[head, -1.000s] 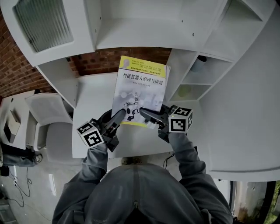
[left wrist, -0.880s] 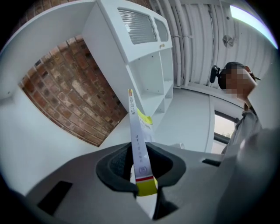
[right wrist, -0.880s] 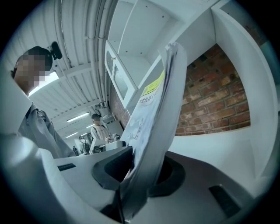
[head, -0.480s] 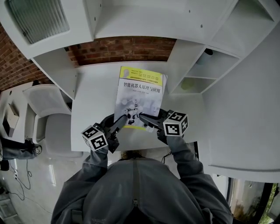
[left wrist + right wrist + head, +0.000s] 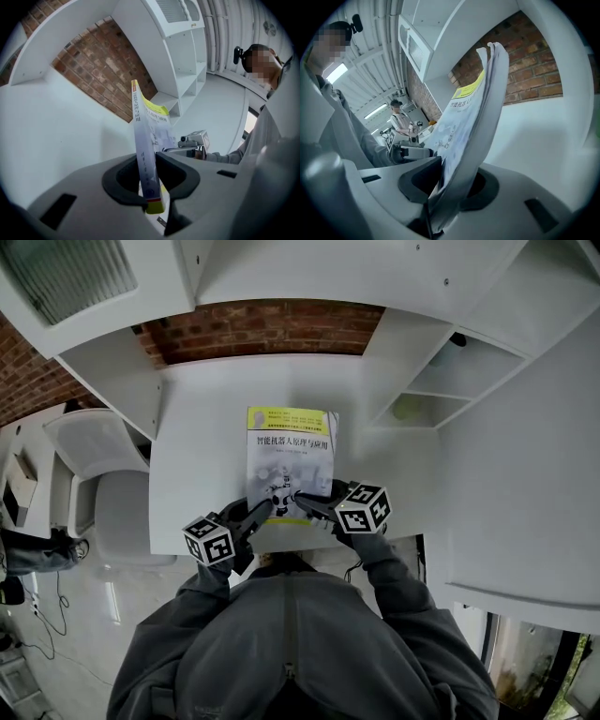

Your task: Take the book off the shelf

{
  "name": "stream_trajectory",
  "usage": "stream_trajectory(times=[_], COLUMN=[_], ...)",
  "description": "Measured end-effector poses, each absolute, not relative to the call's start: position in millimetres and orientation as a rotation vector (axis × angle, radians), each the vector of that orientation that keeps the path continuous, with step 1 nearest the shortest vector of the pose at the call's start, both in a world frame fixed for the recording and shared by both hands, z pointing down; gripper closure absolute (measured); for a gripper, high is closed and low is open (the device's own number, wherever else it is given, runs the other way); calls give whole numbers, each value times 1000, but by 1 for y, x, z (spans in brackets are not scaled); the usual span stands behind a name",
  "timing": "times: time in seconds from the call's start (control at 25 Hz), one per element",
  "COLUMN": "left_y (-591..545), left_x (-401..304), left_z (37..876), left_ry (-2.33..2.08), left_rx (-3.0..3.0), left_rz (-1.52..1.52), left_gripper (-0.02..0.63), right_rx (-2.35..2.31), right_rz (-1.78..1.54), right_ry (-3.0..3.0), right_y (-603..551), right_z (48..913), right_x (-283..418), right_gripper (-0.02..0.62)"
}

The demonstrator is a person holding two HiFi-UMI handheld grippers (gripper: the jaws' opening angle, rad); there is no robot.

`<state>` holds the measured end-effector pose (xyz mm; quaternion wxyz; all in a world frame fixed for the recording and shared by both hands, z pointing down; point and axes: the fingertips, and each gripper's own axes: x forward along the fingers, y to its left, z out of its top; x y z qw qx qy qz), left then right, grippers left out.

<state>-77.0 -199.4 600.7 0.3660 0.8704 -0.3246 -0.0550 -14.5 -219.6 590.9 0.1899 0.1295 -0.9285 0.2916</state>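
Left tool (image 5: 266,509) clamps the book (image 5: 291,451) at its near spine corner. Just beside it, the right tool (image 5: 300,496) pinches the book's near edge, pages bowing between its jaws. Cover up, the book lies over the white worktop (image 5: 202,446), apart from the shelf (image 5: 441,381) on the book's right.

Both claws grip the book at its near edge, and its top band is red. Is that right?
The band is yellow, not red, as the head view shows. The left claw and right claw do grip the book at its near edge.
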Motion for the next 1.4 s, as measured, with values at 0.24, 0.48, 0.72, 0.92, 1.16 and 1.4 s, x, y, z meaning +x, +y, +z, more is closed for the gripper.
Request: stream_trajectory(times=[0.24,0.48,0.72,0.92,1.16,1.4], left_y=[-184,-175,-165,-163,-159,-157], left_x=[-76,-76,-76,-77,-78,-77], left_z=[635,661,680,689,706,718], left_ry=[-821,-813,-821,-820,-816,-797], left_rx=[2158,2100,2033,2002,1934,1883], left_rz=[-60,0,27,45,71,97], left_gripper=[514,509,508,505,499,489], right_rx=[339,321,291,280,261,249], right_rz=[882,964,1037,1085,1148,1217], right_ry=[-2515,-2445,-2382,-2341,-2252,-2193], right_y=[-207,-199,-191,-190,-188,-188], right_z=[625,652,675,687,705,717], right_x=[-16,-17,-18,-19,-20,-20], right_gripper=[468,465,462,460,454,449])
